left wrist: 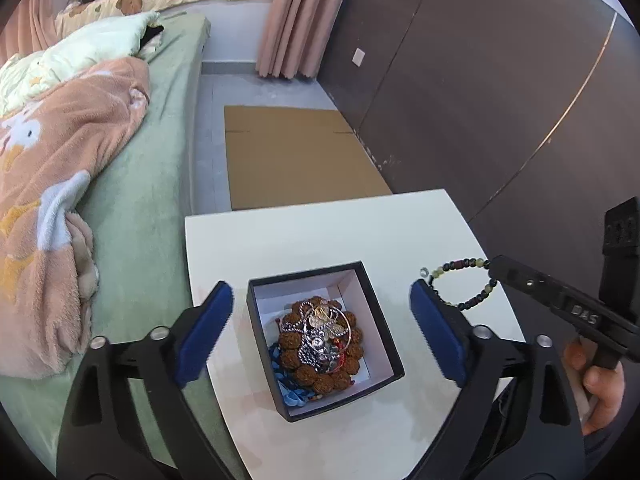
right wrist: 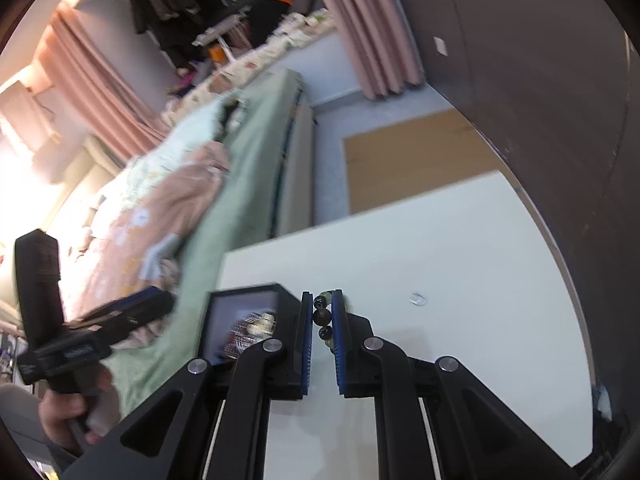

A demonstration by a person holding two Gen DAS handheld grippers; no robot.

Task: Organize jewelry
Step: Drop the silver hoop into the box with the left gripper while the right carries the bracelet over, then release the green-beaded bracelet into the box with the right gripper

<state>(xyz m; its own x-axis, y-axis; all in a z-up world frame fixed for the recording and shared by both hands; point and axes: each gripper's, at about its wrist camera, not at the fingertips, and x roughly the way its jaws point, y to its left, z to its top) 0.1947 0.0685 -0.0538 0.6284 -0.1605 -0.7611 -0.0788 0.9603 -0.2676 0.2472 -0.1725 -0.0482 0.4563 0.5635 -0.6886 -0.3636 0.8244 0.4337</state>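
From the left wrist view I read the left gripper (left wrist: pixel 320 328) with its jaws spread wide, holding nothing. The black box (left wrist: pixel 325 342) sat on the white table (left wrist: pixel 304 236) directly between and just ahead of those jaws. Inside it lay a heap of jewelry (left wrist: pixel 320 338): a ring of brown seed beads, silver chains and blue pieces at the near left corner.

Beyond the right-hand jaw of the left gripper, the beaded bracelet (left wrist: pixel 466 282) hung as an open loop, its far end pinched at the tip of the right gripper (left wrist: pixel 496 268). Whether the loop touched the table I could not tell. A small silver ring (left wrist: pixel 424 271) lay on the table just beside the bracelet's free end.

The right wrist view supplied what the left one did not: the right gripper (right wrist: pixel 322 320) had its jaws closed on the beaded bracelet (right wrist: pixel 322 316), with dark and pale beads stacked in the narrow gap between the blue pads (right wrist: pixel 307 344). The black box (right wrist: pixel 244 320) appeared to the left of those jaws, its contents blurred. A small clear clip-like item (right wrist: pixel 418 298) lay on the table to the right of the jaws, well apart from the box. The left gripper (right wrist: pixel 132 312) appeared only as a blurred shape at far left.
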